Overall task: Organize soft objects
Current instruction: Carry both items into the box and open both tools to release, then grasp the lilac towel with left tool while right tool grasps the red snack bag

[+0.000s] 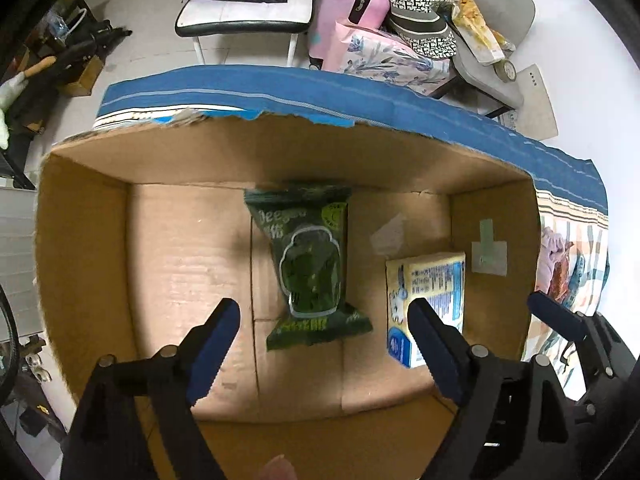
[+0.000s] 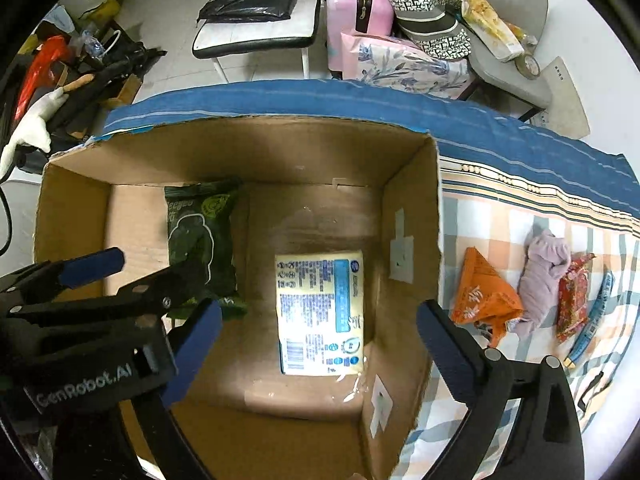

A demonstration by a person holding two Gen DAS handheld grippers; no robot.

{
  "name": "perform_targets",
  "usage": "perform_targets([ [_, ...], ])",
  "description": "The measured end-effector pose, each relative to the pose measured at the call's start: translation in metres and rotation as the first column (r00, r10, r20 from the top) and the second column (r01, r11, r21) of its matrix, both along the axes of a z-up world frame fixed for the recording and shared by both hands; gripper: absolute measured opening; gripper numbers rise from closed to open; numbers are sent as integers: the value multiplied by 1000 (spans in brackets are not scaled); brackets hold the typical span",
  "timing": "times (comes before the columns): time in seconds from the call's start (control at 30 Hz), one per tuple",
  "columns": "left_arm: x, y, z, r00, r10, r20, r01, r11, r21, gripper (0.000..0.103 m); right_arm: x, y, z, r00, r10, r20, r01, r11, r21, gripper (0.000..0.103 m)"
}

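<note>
An open cardboard box (image 1: 88, 248) (image 2: 412, 208) stands on a bed. A dark green snack bag (image 1: 310, 264) (image 2: 202, 240) lies flat on the box floor. A yellow and blue tissue pack (image 1: 426, 292) (image 2: 320, 312) lies to its right in the box. My left gripper (image 1: 324, 344) is open and empty above the box, over the green bag. My right gripper (image 2: 320, 352) is open and empty above the tissue pack. The left gripper also shows at the left of the right wrist view (image 2: 92, 268).
On the checked bedsheet (image 2: 500, 208) right of the box lie an orange bag (image 2: 482, 296), a mauve cloth (image 2: 544, 276), a red packet (image 2: 574, 296) and a blue strip (image 2: 592, 320). Beyond the bed are a pink suitcase (image 2: 356, 4), a bench and a chair with bags.
</note>
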State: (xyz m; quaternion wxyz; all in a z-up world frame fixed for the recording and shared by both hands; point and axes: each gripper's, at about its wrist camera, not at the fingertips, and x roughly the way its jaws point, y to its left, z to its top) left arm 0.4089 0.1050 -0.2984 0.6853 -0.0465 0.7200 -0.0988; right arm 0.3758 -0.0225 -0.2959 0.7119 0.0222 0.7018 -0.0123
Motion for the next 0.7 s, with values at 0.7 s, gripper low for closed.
perform_targets([
  [0.7, -113, 35, 94, 967, -4, 253, -33, 989, 142, 86, -115, 16, 77, 996, 12, 83, -14, 1000, 27, 103],
])
